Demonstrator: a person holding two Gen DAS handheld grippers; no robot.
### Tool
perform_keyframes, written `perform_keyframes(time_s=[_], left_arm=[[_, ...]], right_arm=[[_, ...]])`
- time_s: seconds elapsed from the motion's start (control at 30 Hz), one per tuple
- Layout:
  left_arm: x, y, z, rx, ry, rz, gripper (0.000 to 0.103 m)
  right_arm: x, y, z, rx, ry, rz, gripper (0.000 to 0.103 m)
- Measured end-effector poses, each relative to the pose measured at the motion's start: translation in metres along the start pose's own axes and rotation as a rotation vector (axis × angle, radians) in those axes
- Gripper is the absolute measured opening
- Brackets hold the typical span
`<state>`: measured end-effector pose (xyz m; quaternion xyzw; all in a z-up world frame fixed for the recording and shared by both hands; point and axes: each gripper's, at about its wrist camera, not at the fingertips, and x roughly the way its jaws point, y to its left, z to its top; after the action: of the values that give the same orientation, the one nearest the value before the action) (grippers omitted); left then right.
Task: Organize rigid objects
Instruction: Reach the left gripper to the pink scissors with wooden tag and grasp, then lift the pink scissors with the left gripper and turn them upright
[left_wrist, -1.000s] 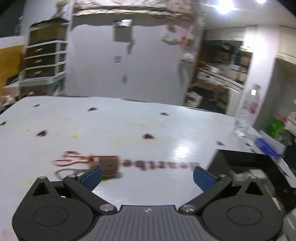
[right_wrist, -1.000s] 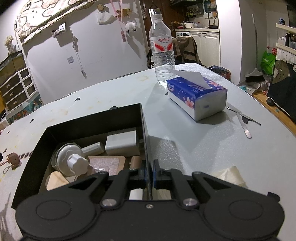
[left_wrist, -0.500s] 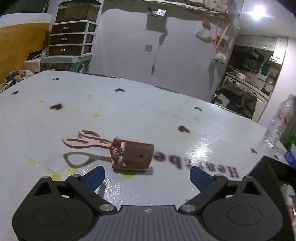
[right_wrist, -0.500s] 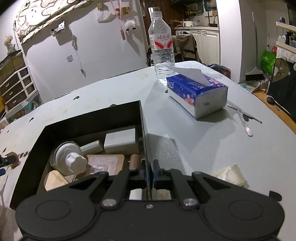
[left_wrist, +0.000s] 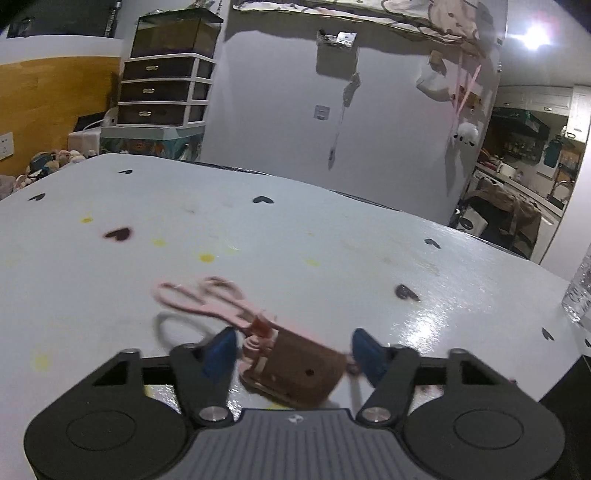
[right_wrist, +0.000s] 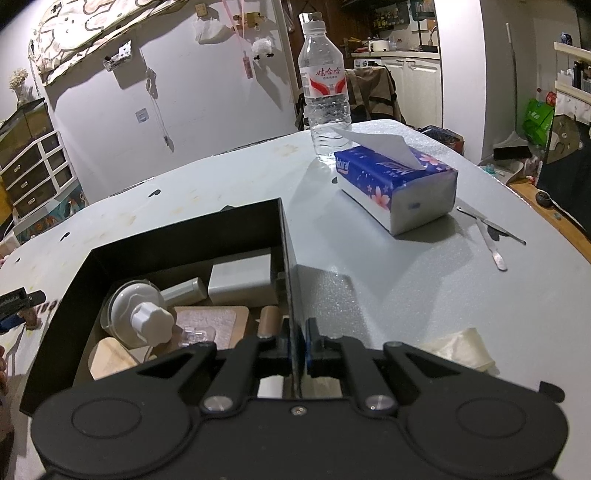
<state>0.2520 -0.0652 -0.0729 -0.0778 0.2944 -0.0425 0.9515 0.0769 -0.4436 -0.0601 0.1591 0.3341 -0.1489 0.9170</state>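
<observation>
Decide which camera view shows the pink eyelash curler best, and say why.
The left wrist view: the pink eyelash curler lies close and whole between the closing left gripper. The right wrist view shows only a sliver of it at the left edge.

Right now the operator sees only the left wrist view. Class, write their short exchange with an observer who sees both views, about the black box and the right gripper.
Operator: My left gripper has its jaws closing, with the eyelash curler between them. What is the right gripper doing?
Observer: It is shut on the thin side wall of the black box, the wall on the right in its own camera.
Operator: Is anything in that box yet?
Observer: Yes, several things, among them a white block against the far wall and a round lid with a knob to its left.
</observation>
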Motion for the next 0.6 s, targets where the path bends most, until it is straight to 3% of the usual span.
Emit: perform_keyframes(time_s=[0.43,0.6], left_arm=[[-0.012,-0.003,-0.006,0.018,0.016,-0.066,0.054],[-0.035,-0.021,-0.01,0.044,0.039,-0.207,0.052]], right_arm=[[0.0,0.0,0.0,0.002,0.001,0.001,0.007],[0.0,0.001,0.0,-0.002,0.005,-0.005,0.006]])
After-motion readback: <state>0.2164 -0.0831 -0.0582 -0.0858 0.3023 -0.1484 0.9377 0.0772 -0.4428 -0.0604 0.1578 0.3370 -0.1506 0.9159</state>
